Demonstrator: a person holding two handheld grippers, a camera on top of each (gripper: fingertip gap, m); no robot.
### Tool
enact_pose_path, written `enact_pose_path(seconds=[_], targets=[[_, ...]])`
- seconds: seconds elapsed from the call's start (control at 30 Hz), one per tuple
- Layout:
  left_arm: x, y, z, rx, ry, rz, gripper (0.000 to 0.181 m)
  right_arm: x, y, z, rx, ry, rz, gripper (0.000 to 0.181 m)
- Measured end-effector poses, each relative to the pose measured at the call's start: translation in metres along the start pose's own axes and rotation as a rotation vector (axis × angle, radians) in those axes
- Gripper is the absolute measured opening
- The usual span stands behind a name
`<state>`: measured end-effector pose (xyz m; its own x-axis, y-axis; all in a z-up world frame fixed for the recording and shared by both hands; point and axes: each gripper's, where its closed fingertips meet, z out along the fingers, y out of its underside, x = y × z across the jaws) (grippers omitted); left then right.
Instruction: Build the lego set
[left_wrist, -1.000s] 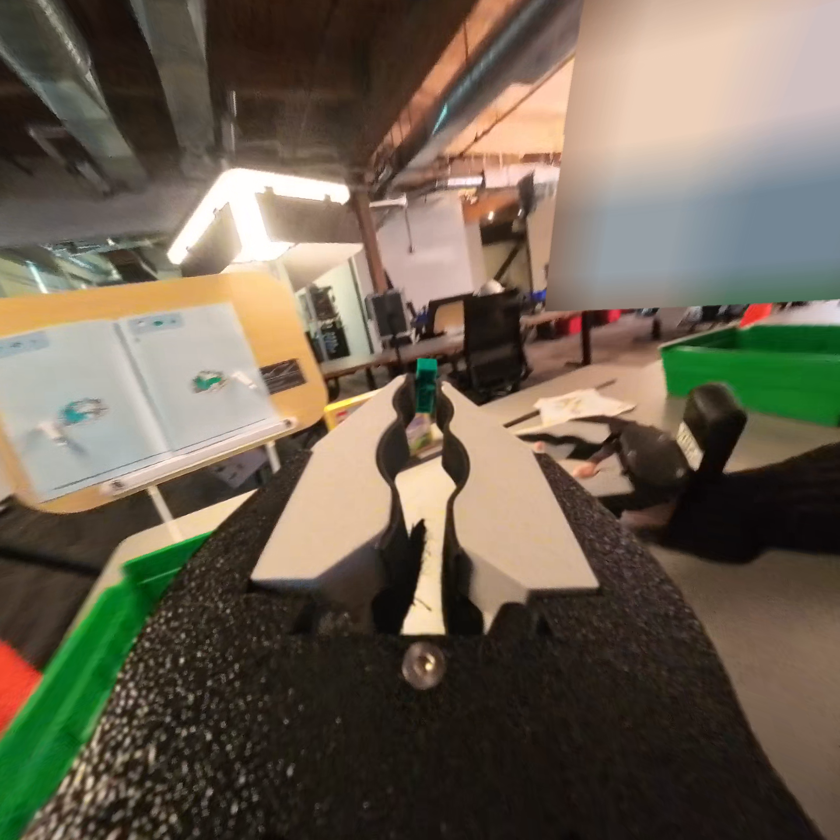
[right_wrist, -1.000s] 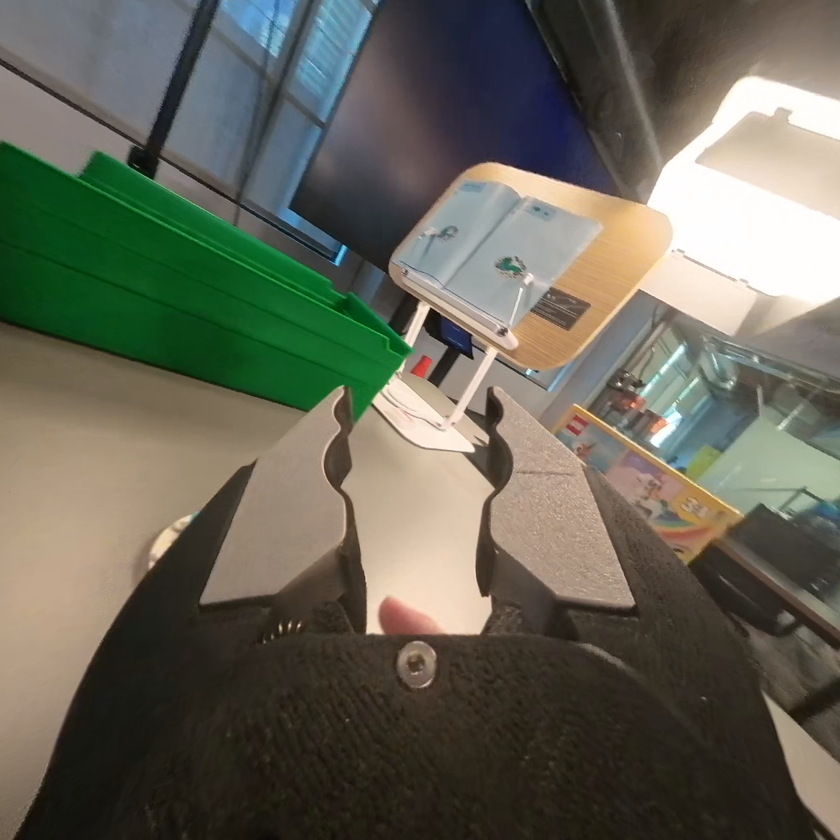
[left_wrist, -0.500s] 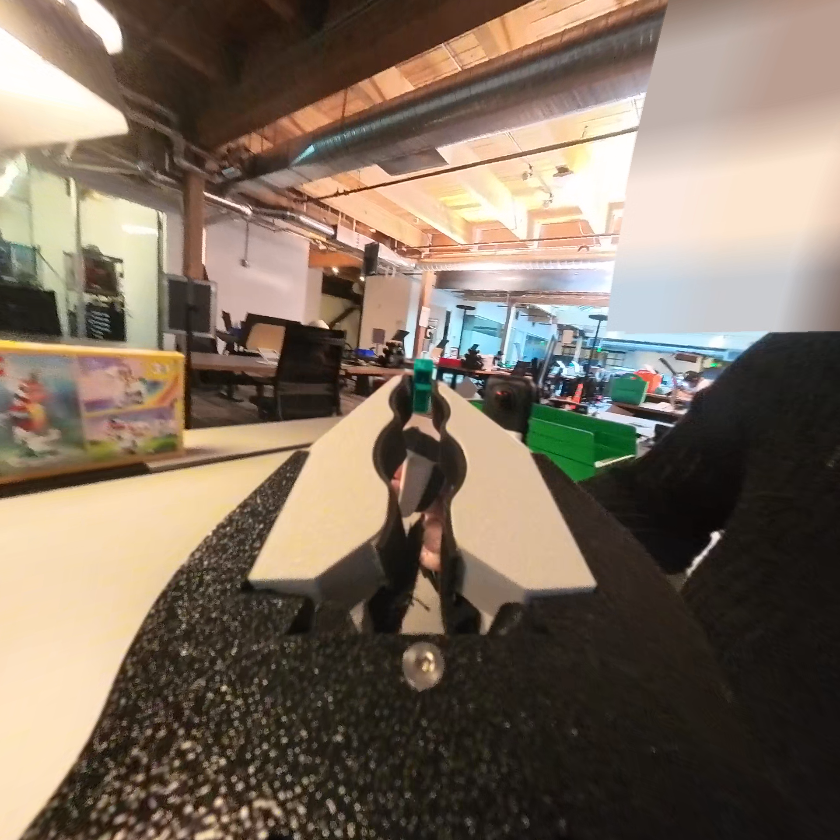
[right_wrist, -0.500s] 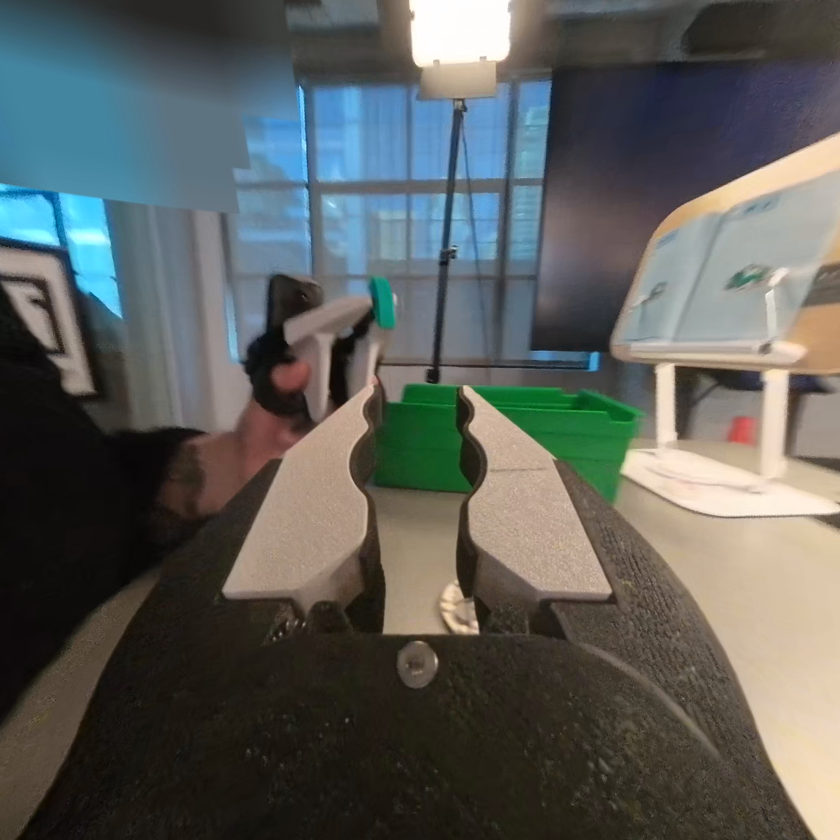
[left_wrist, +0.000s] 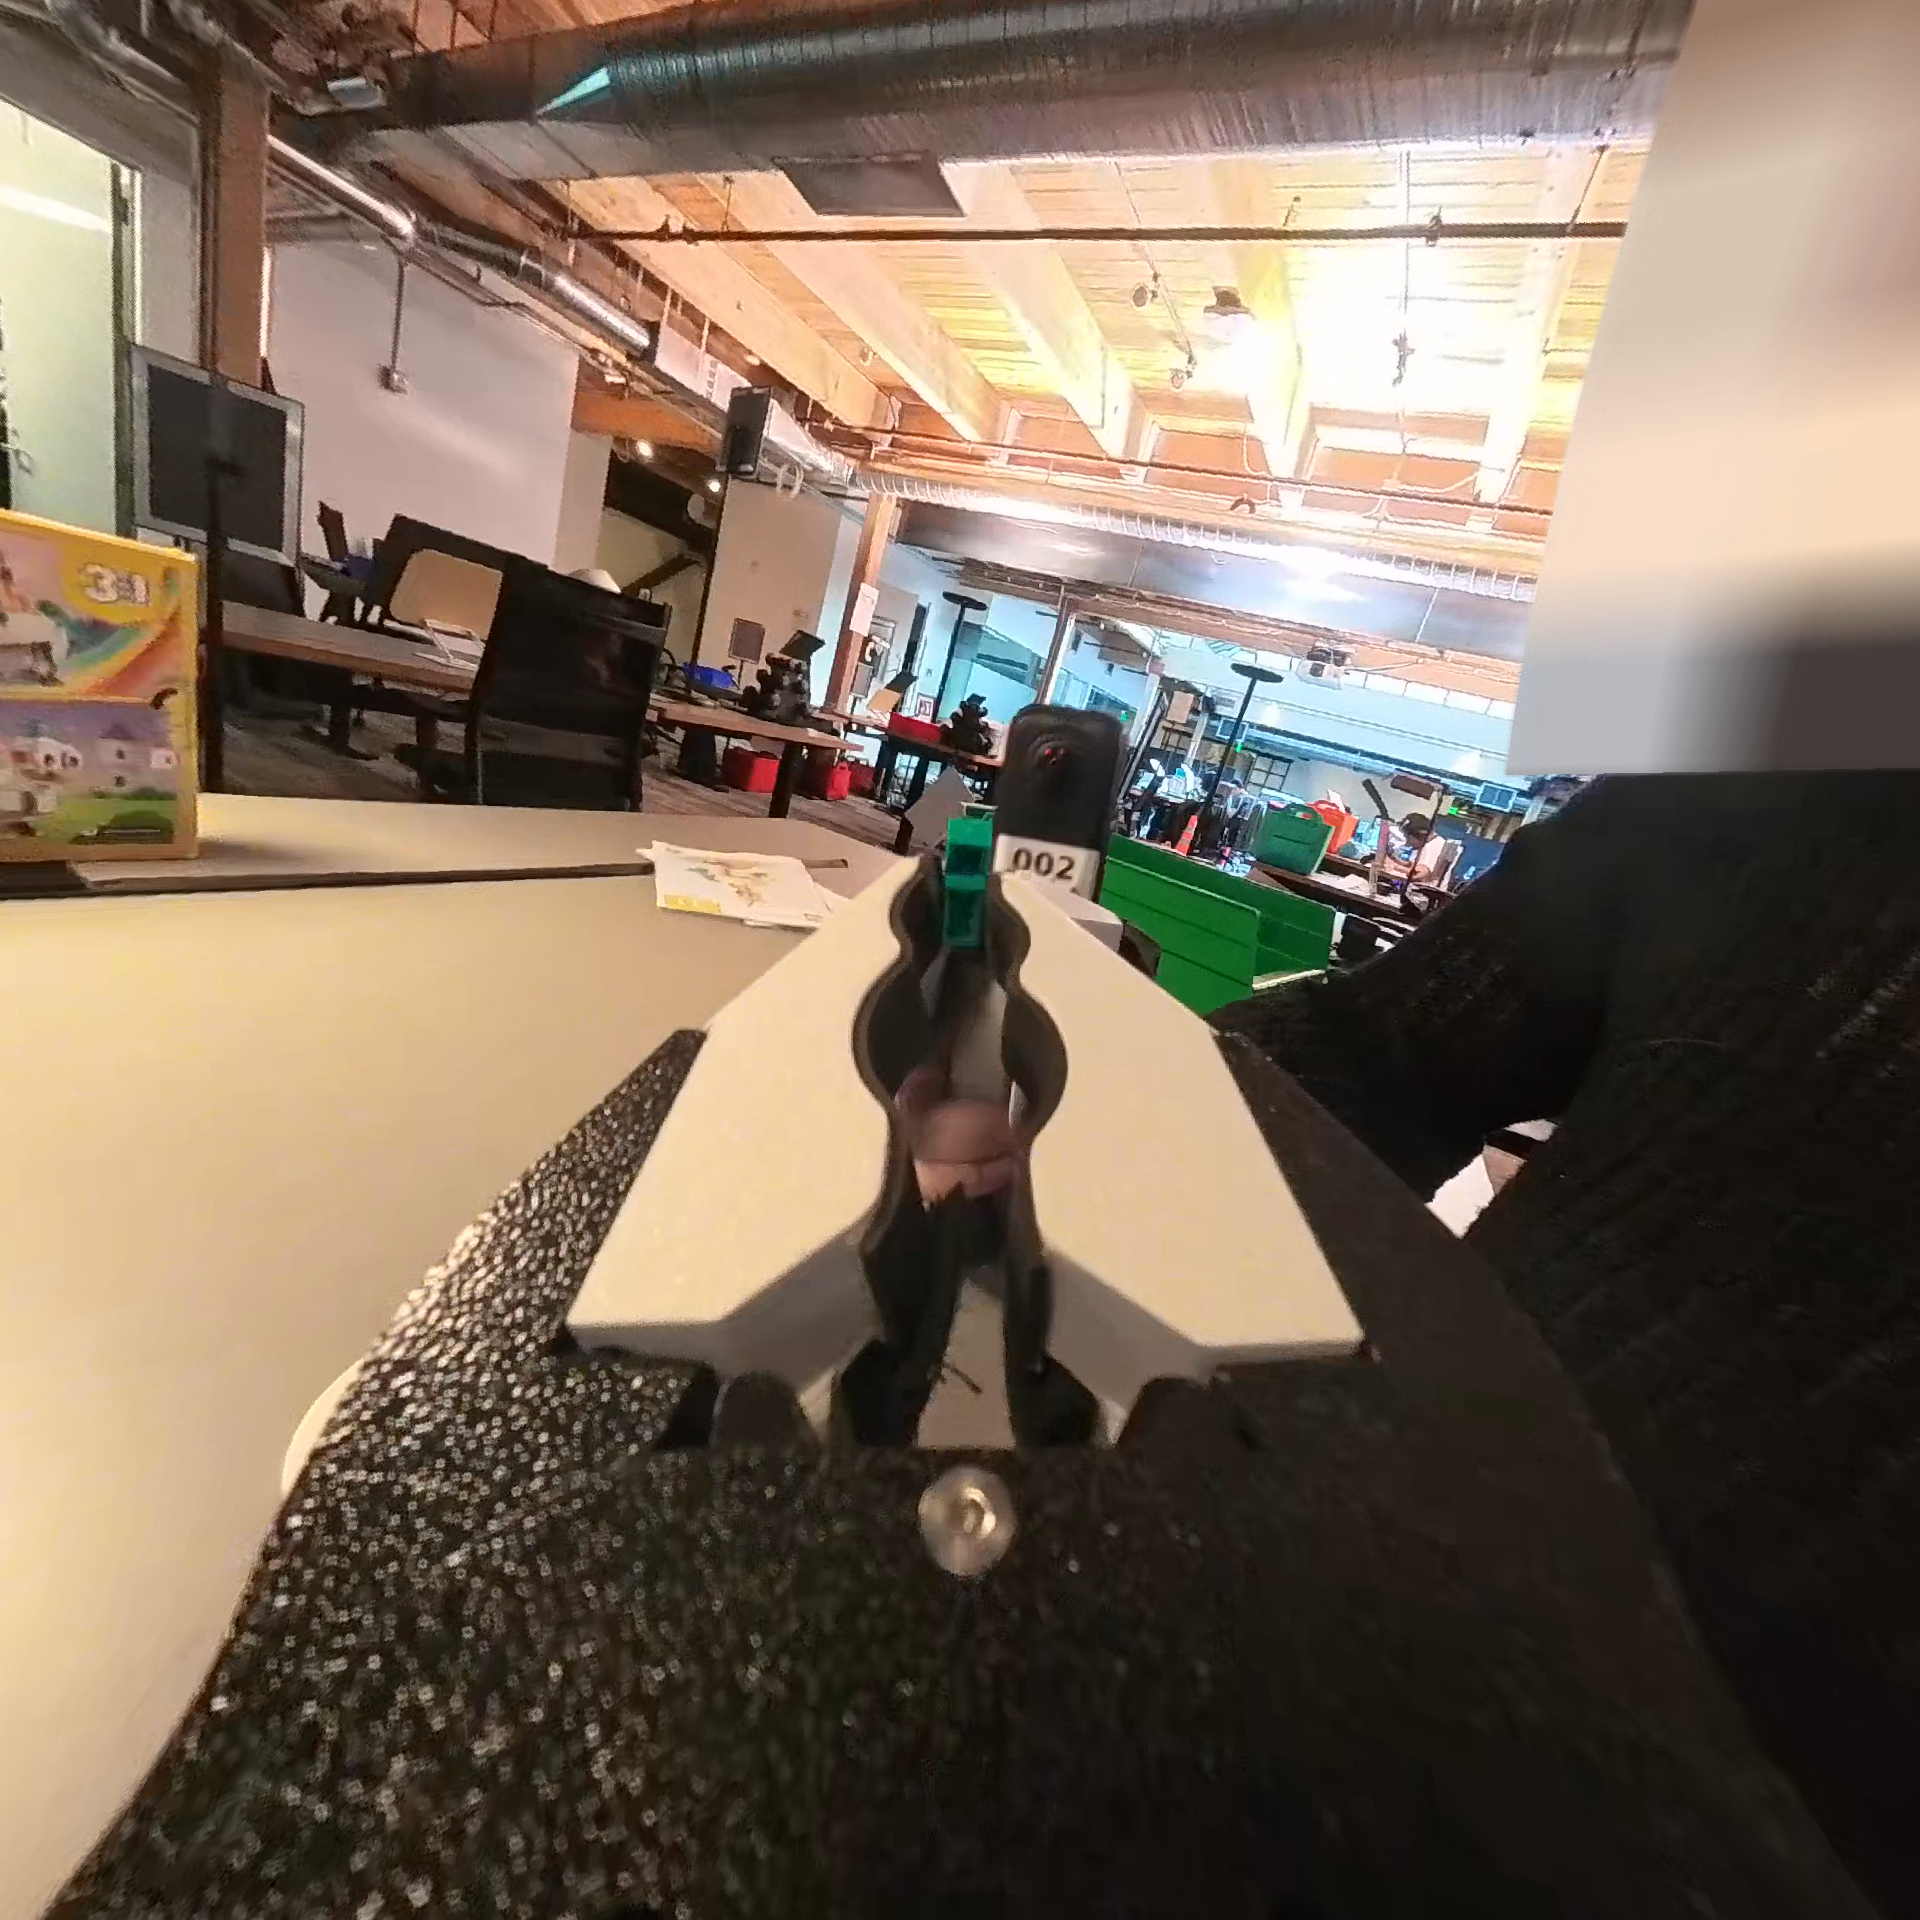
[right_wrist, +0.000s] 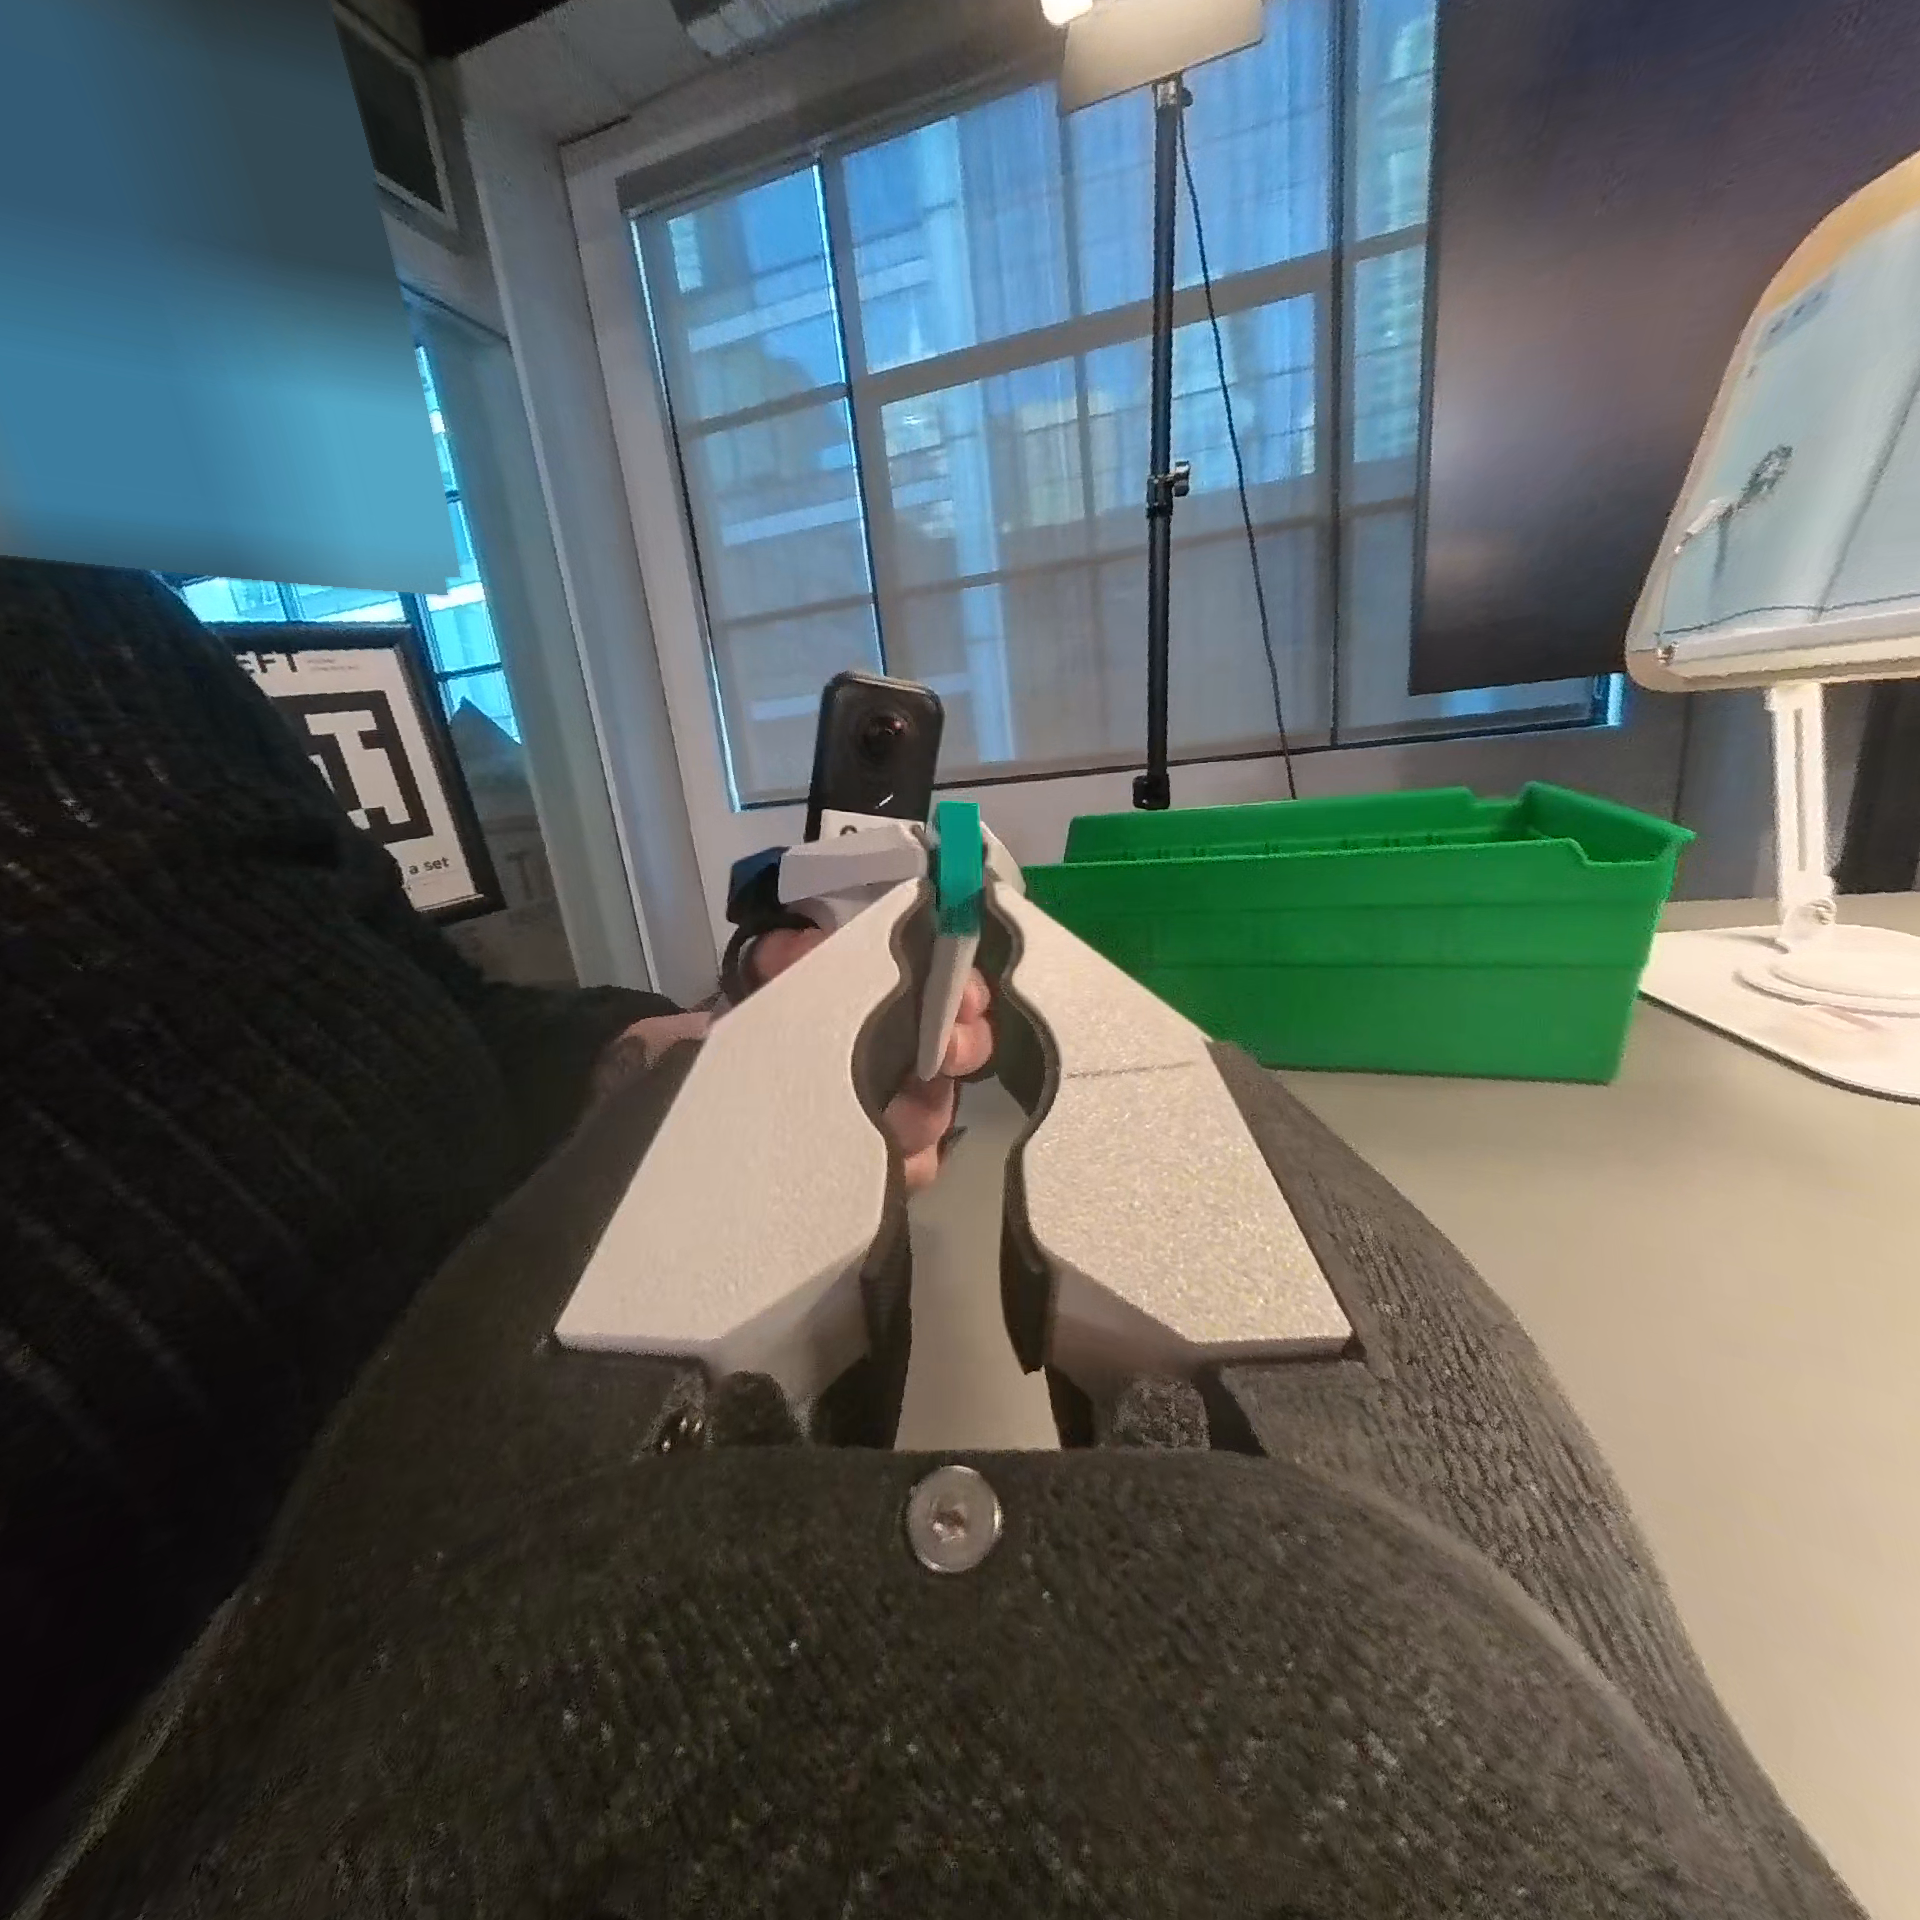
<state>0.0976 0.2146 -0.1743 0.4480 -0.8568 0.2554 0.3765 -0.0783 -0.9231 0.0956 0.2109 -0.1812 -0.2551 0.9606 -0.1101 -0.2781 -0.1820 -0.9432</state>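
The left gripper (left_wrist: 964, 883) is clamped on a green lego piece (left_wrist: 964, 878) at its fingertips, held above the grey surface (left_wrist: 312, 1039). Facing it, the right gripper (right_wrist: 961, 914) has its fingers slightly apart, with the lego piece (right_wrist: 957, 868) sitting in the gap at their tips; whether they touch it I cannot tell. Farther off stand a green bin (right_wrist: 1351, 935), a booklet (left_wrist: 738, 885) and a colourful box (left_wrist: 94, 696).

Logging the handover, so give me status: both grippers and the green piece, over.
Left gripper shut on green lego piece. Right gripper open, its tips either side of that piece, not clamped. Nothing between them; green bin behind.
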Motion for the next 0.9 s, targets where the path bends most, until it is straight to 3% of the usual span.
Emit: enact_pose_path(seconds=[0.1, 0.17, 0.23, 0.37, 0.47, 0.63, 0.9], targets=[[-0.012, 0.003, -0.003, -0.028, -0.051, -0.021, 0.008, 0.008, 0.001, 0.0, -0.036, 0.052, -0.029, 0.005], [-0.021, 0.01, -0.007, -0.134, -0.115, 0.031, 0.038, 0.027, 0.004, -0.004, -0.106, 0.152, -0.087, 0.005], [-0.036, 0.026, -0.016, -0.312, -0.203, 0.117, 0.061, 0.054, 0.021, -0.015, -0.292, 0.27, -0.194, 0.005], [-0.065, 0.056, -0.04, -0.632, -0.304, 0.256, 0.08, 0.086, 0.059, -0.037, -0.668, 0.393, -0.25, 0.006], [-0.079, 0.07, -0.049, -0.743, -0.305, 0.285, 0.084, 0.084, 0.082, -0.041, -0.802, 0.355, -0.225, 0.005], [-0.092, 0.095, -0.055, -0.928, -0.189, 0.31, 0.09, 0.075, 0.1, -0.051, -0.94, 0.295, -0.163, 0.006], [-0.096, 0.108, -0.049, -1.037, 0.027, 0.361, 0.083, 0.068, 0.099, -0.051, -0.917, 0.277, -0.164, 0.006]])
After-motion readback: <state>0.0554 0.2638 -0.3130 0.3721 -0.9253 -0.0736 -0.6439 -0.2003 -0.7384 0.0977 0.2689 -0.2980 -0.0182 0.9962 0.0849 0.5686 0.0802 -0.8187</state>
